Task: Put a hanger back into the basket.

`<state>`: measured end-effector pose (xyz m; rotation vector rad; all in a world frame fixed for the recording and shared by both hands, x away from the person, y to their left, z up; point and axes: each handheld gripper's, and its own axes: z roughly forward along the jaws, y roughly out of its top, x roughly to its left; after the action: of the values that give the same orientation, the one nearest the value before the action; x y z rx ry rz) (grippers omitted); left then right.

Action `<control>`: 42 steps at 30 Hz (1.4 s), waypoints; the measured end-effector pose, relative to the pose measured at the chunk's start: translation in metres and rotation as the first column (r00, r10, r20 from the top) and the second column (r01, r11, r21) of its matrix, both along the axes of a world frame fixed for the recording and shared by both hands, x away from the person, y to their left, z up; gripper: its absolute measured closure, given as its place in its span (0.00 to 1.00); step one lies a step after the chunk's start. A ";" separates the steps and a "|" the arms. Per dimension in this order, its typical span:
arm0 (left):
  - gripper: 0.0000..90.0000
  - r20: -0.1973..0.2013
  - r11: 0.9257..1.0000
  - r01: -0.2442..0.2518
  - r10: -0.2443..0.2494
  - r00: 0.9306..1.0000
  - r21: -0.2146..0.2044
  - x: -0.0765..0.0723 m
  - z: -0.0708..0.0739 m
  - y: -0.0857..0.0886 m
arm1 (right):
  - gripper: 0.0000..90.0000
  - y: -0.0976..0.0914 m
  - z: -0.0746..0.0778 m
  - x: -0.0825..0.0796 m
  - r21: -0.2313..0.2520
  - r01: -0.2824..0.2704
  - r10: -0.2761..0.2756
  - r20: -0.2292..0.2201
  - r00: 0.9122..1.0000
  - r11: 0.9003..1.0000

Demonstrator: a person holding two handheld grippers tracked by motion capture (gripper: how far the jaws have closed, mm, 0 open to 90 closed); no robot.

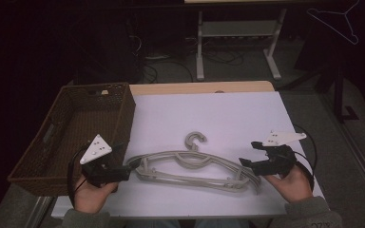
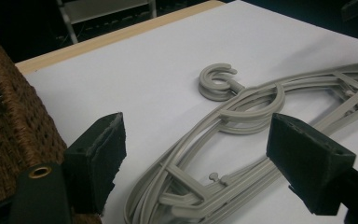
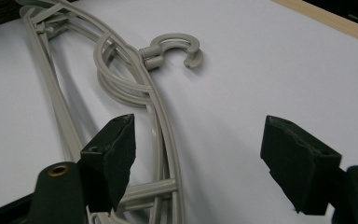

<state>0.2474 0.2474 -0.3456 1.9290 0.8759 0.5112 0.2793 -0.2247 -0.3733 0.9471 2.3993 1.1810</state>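
Note:
A small stack of grey plastic hangers lies flat on the white table top, hooks pointing away from me. My left gripper is at the stack's left end, open, jaws aimed right. In the left gripper view the hangers lie between and beyond the wide-apart pads, untouched. My right gripper is at the stack's right end, open too. In the right gripper view a hanger arm runs just beside the left pad, and nothing is clamped.
A brown wicker basket stands along the table's left side, close to my left hand; its wall is beside the left jaw. A wooden table edge runs along the back. Beyond it stand a metal frame and a wire hanger.

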 end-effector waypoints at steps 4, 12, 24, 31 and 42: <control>0.24 -0.011 1.000 0.026 -0.026 1.000 0.012 0.005 -0.001 -0.009 | 0.29 0.003 0.003 0.005 -0.020 -0.009 0.009 -0.003 1.000 1.000; 0.29 -0.014 0.991 0.099 -0.098 0.995 0.087 0.011 0.004 -0.047 | 0.30 0.014 0.006 0.027 -0.046 -0.061 0.059 -0.048 0.997 0.997; 0.32 -0.121 0.979 0.155 -0.139 0.983 0.130 0.050 -0.024 -0.095 | 0.33 0.018 -0.004 0.046 -0.049 -0.105 0.098 -0.127 0.987 0.993; 0.38 -0.175 0.982 0.157 -0.136 0.975 0.109 0.069 -0.040 -0.101 | 0.34 0.024 -0.010 0.051 -0.067 -0.132 0.121 -0.149 0.981 0.989; 0.40 -0.208 0.985 0.152 -0.132 0.969 0.087 0.079 -0.049 -0.096 | 0.36 0.031 -0.016 0.051 -0.094 -0.148 0.130 -0.172 0.976 0.985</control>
<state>0.3262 0.1510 -0.3942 2.1475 0.8439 0.2828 0.3306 -0.1936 -0.3895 0.8875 2.6699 1.0451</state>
